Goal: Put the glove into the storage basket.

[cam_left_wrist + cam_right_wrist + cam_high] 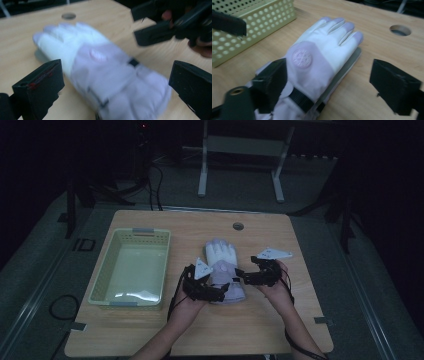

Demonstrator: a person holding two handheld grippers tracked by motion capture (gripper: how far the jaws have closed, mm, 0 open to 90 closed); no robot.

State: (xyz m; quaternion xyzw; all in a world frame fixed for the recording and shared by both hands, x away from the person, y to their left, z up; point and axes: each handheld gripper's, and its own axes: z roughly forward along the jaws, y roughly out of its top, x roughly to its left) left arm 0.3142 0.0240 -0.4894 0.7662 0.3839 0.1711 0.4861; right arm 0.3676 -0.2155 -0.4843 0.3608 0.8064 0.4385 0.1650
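Dim room around me, with a wooden table (pixel 150 335) lit just enough to work by. On it I see a lavender-and-white ski glove (pixel 223 270) lying flat near the middle, fingers pointing away, just right of a pale green perforated basket (pixel 107 270). My left gripper (pixel 220 295) sits at the glove's cuff, jaws spread wide on either side of it. My right gripper (pixel 240 275) hovers at the glove's right edge, jaws likewise spread apart.
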